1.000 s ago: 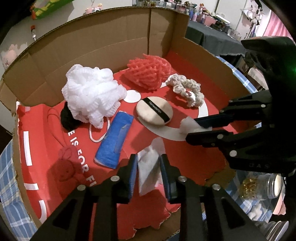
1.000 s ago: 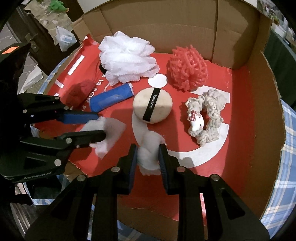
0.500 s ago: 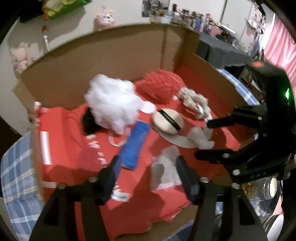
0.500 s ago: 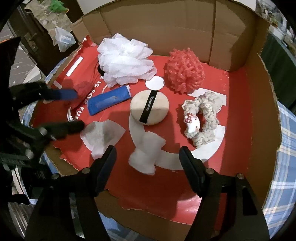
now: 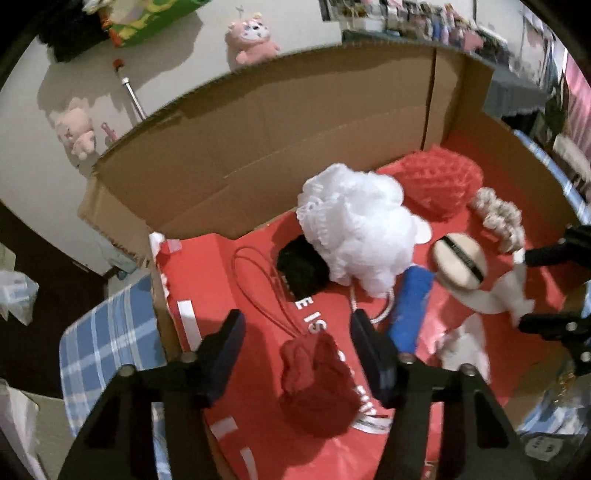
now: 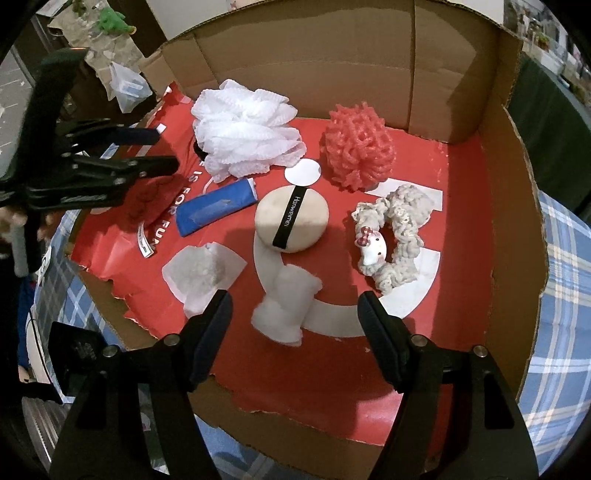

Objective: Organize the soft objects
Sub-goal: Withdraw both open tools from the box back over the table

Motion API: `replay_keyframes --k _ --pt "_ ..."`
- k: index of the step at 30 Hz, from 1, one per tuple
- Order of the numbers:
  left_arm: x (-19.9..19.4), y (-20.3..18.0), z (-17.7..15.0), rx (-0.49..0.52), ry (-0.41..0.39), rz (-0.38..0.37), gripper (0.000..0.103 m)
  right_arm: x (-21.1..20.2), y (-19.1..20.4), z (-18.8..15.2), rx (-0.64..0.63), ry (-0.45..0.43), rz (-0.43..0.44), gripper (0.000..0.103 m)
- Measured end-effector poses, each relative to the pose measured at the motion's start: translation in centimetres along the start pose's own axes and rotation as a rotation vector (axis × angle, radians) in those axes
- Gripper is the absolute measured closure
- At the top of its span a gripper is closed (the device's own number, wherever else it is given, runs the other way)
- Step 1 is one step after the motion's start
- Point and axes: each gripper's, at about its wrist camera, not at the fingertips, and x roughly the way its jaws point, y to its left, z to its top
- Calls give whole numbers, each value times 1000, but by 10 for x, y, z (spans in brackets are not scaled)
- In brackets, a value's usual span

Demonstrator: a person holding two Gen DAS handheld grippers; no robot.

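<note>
Soft objects lie on the red floor of a cardboard box (image 6: 517, 206). My left gripper (image 5: 297, 332) is open just above a dark red fabric pouch (image 5: 317, 387); it also shows in the right wrist view (image 6: 162, 151). My right gripper (image 6: 295, 314) is open and empty, with a white cotton wad (image 6: 286, 306) lying between its fingers on the floor. A crumpled white tissue (image 6: 201, 273) lies to the left of the wad. Behind are a white mesh pouf (image 6: 243, 129), a blue cloth (image 6: 216, 206), a beige powder puff (image 6: 291, 218), a coral mesh pouf (image 6: 360, 147) and a cream scrunchie (image 6: 395, 236).
The box has tall cardboard walls at the back and right and a torn low front edge (image 6: 295, 413). It stands on a blue plaid cloth (image 6: 565, 295). A black object (image 5: 301, 264) lies under the white pouf. Plush toys (image 5: 253, 33) and clutter stand beyond the box.
Both grippers opened and let go: the left dropped the tissue, the right dropped the cotton wad. The left gripper then swung left to above the red pouch. The right gripper drew back slightly.
</note>
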Motion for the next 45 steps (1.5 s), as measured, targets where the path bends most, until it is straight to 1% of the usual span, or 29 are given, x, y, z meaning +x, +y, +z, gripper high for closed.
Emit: replay_keyframes --k 2,5,9,11,13,15,16,20,23,28,33,35,37,39,42,45 --pt "6 -2 4 25 7 11 46 -2 -1 -1 0 -3 8 34" --pt "13 -5 10 74 0 52 46 -4 -2 -2 3 -5 19 34" --pt "22 -9 22 132 -5 81 47 -5 -3 -4 8 -4 27 34" --pt "27 -11 26 161 -5 83 62 -3 -3 -5 8 -3 31 34" --pt "30 -12 29 175 -4 88 69 -3 -3 -6 8 -2 35 34" --pt "34 -11 30 177 0 72 83 -2 -3 -6 7 0 40 34" --pt "36 -11 30 182 4 63 94 -2 -2 -6 6 0 43 34" --pt "34 -9 30 187 -12 44 95 -2 1 -7 -1 -2 45 34" --pt "23 -3 30 176 -31 16 95 -2 4 -6 -7 -2 46 34" --pt "0 6 31 148 -70 -5 95 -4 9 -4 -9 -11 50 34" --pt "-8 11 27 151 -69 -6 95 -5 12 -4 -12 -14 49 34" --pt "-2 7 29 154 -67 3 95 -6 12 -4 -15 -14 50 34" --pt "1 4 30 141 -71 -18 95 -6 12 -5 -12 -15 48 34" --pt "-4 -2 25 125 -73 -36 95 -7 11 -6 -9 -15 50 34" --pt "-13 -3 27 127 -106 -45 95 -9 9 -7 -2 -19 48 34" --pt "-29 0 31 96 -143 -71 96 -12 8 -7 4 -25 49 34"
